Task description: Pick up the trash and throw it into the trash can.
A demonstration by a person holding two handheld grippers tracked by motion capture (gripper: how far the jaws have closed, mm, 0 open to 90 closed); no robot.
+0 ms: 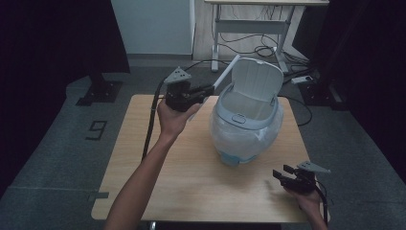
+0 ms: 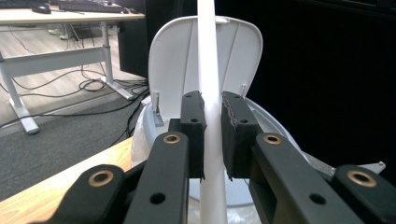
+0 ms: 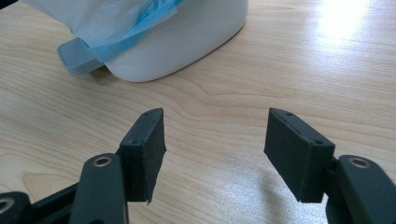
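One white plastic lidded bin (image 1: 246, 122) with its lid up sits centre-frame on one light wooden worktop (image 1: 191, 182). Two claws: left claw (image 1: 209, 89) clamped on one white flat stick (image 2: 208, 70); right claw (image 1: 281, 173) apart, lower right. The right gripper view adds the blue-edged bag liner (image 3: 116, 28).

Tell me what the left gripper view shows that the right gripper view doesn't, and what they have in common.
Left gripper view: the left gripper shut on a white strip that stands upright between its pads, the bin's raised lid behind it, and a desk with cables on the floor beyond.

Right gripper view: the right gripper open with nothing between its jaws, low over the table, plus the bin's rounded base and the blue-edged bag hanging down it.

Both: the white bin and the wooden table.
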